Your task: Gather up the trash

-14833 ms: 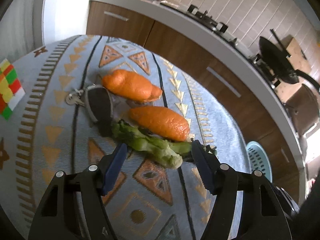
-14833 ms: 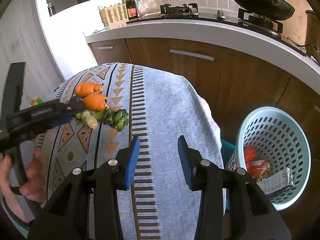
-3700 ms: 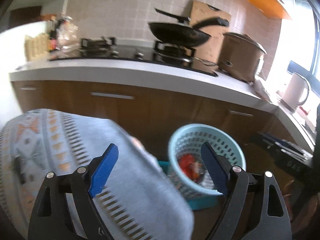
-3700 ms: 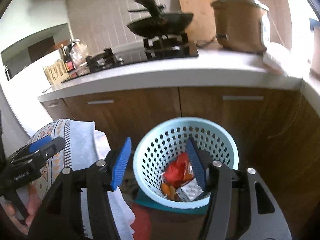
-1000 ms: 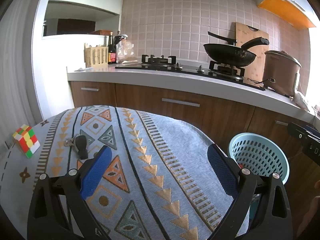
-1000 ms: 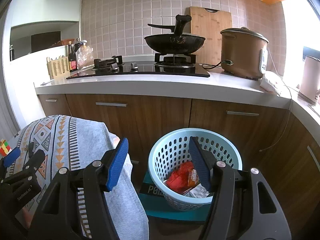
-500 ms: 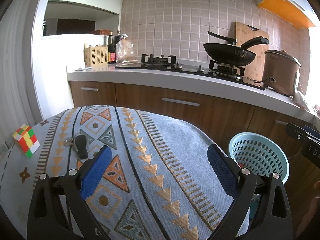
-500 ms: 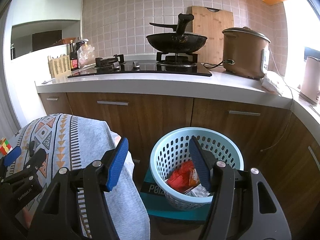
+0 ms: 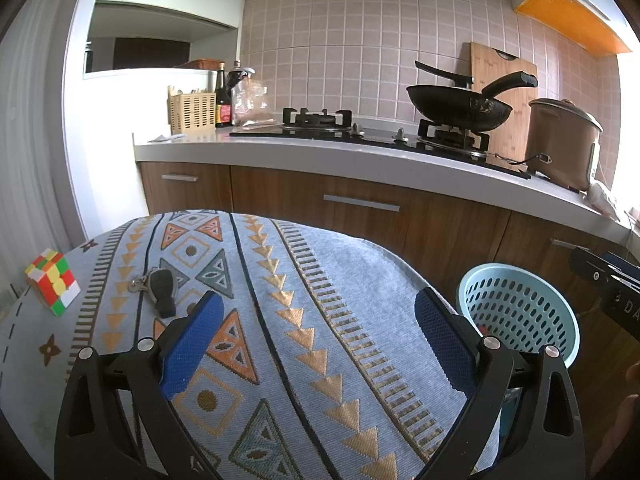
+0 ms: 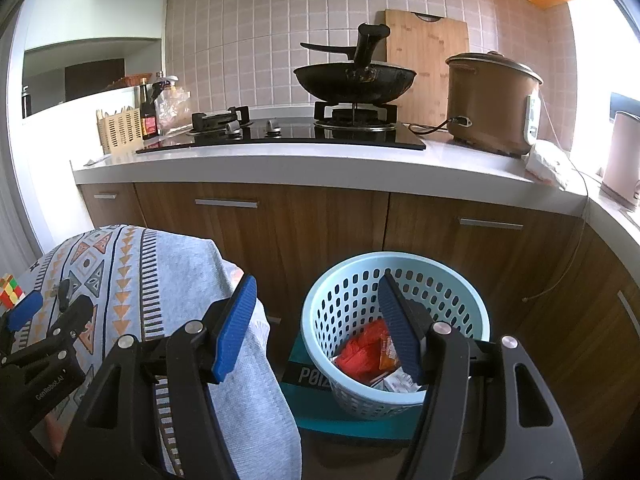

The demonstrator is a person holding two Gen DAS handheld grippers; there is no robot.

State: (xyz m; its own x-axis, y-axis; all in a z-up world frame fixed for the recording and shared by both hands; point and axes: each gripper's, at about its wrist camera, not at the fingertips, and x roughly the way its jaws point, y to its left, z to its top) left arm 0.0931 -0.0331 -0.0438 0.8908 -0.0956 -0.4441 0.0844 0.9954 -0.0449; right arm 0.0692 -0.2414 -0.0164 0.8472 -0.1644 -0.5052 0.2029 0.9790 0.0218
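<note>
A light blue perforated basket (image 10: 352, 292) stands on the floor by the cabinets and holds red and orange wrappers (image 10: 362, 350) and a white packet; it also shows in the left wrist view (image 9: 520, 312). My right gripper (image 10: 316, 320) is open and empty, above and in front of the basket. My left gripper (image 9: 316, 336) is open and empty over the patterned tablecloth (image 9: 304, 292). I see no peel or greens on the cloth.
A black car key with a ring (image 9: 160, 290) and a colourful puzzle cube (image 9: 52, 282) lie on the table's left. Behind are wooden cabinets (image 9: 360, 208), a counter with a hob, a black wok (image 9: 460, 108) and a brown rice cooker (image 9: 560, 144).
Hardly anything differs in the last second; the right view drifts slightly. Over the earlier frames, the orange peels and greens left the tablecloth.
</note>
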